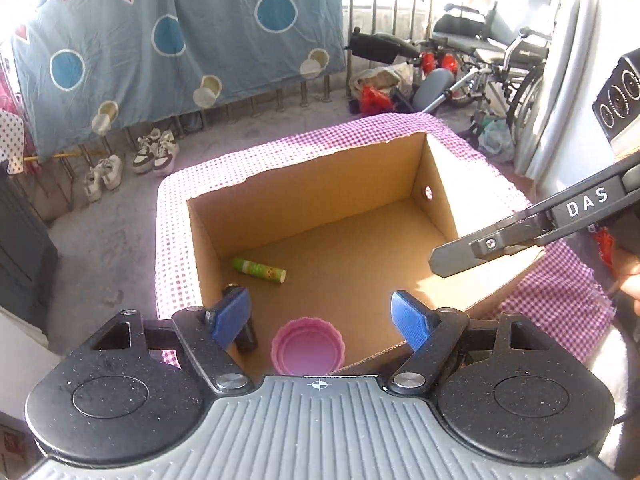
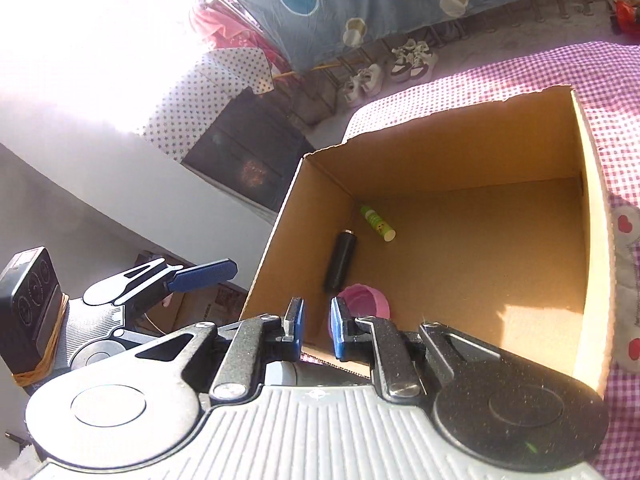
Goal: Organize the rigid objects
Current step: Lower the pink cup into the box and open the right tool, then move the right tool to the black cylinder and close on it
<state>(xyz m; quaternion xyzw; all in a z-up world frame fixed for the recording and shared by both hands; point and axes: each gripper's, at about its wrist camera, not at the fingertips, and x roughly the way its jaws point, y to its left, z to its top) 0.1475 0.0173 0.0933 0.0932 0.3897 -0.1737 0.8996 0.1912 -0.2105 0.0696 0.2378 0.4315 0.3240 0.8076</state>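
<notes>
The pink lid (image 1: 308,350) lies open side up on the floor of the cardboard box (image 1: 312,184), at the near wall. A black cylinder (image 2: 340,261) lies at its ten o'clock along the left wall, with a green tube (image 1: 259,269) at the lid's eleven o'clock. The left gripper (image 1: 322,316) hangs above the lid, jaws wide and empty. The right gripper (image 2: 317,326) at the box's near edge is nearly closed, holding nothing. A purple checked cloth (image 1: 176,216) lies under the box.
</notes>
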